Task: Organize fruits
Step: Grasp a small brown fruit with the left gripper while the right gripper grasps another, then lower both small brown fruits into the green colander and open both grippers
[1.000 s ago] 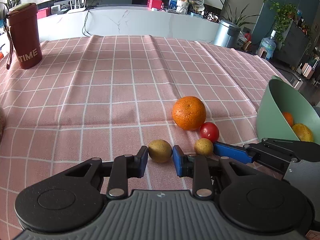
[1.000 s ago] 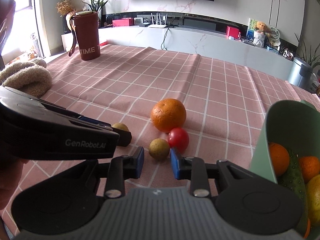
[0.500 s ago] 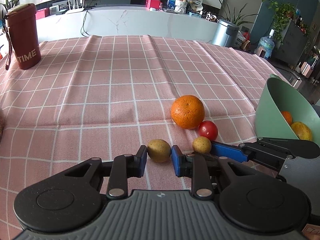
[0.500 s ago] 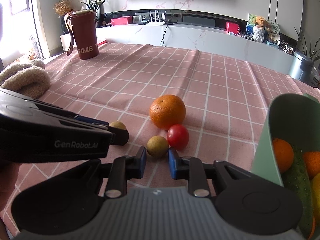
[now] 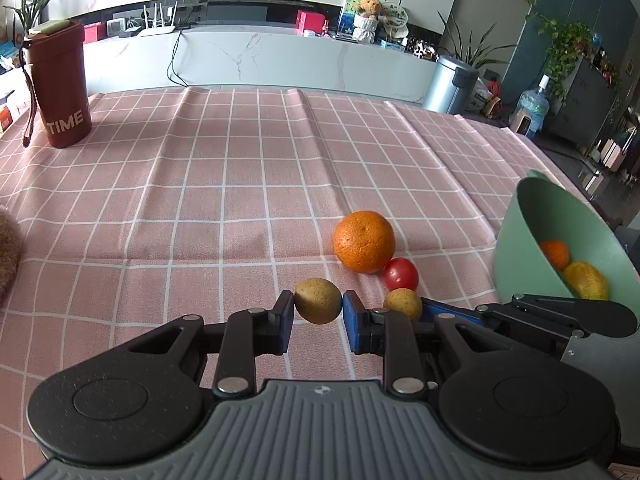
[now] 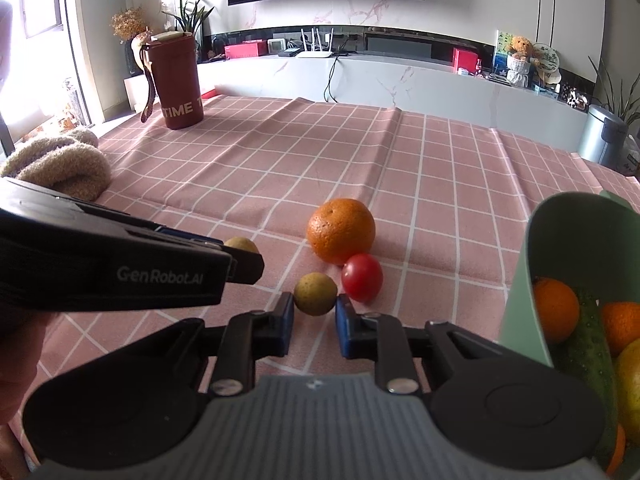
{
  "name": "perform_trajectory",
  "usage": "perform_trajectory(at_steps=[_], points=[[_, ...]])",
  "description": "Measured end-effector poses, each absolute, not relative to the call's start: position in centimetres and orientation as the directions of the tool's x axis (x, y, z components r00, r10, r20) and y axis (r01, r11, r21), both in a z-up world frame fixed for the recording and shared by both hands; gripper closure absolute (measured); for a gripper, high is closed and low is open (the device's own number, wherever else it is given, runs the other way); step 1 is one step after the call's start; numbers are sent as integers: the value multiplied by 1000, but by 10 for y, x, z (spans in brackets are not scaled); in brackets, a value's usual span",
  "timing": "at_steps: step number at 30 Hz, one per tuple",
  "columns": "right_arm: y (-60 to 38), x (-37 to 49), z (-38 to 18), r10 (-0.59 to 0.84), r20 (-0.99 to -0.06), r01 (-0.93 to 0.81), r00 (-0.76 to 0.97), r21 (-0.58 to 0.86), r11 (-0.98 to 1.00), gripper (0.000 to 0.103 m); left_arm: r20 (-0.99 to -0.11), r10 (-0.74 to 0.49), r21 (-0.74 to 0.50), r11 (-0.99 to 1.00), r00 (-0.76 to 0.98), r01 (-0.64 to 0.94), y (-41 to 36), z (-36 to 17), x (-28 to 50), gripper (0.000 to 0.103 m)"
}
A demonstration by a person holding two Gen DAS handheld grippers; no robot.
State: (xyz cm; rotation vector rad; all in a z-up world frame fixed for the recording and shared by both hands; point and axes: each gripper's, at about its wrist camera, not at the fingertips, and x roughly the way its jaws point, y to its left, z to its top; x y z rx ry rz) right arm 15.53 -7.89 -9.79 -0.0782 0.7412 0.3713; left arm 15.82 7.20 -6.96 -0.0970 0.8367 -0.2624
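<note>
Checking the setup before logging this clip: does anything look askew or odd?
The green bowl is tipped on its side, opening toward the cameras, with an orange and a cucumber inside. The pink tablecloth has ridges.

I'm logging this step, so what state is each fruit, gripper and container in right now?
left gripper: shut on left yellow-green fruit
right gripper: shut on right yellow-green fruit
orange: loose on tablecloth
tomato: loose, beside the orange
green bowl: tilted, holding fruit and a cucumber
brown TIME tumbler: upright, lidded
</note>
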Motion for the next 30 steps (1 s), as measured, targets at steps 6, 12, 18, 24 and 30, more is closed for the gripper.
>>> perform_trajectory(at_steps=[6, 12, 18, 24, 30], points=[[-99, 131, -65, 313, -645, -333, 697, 95, 938, 86, -680, -310, -227, 951, 664, 211, 62, -42, 140, 74], [-136, 117, -26, 317, -621, -303, 717, 132, 944, 86, -675, -325, -206, 945, 663, 253, 30, -23, 133, 74], [-191, 112, 1, 255, -640, -248, 725, 102, 963, 86, -660, -380, -173, 916, 648, 361, -19, -9, 134, 74], [-248, 123, 5, 188, -667, -161, 721, 102, 982, 86, -686, -401, -113, 883, 607, 455, -75, -13, 153, 74], [-267, 148, -11, 185, -712, -125, 678, 136, 983, 86, -716, -378, -24, 854, 587, 520, -112, -23, 169, 74]])
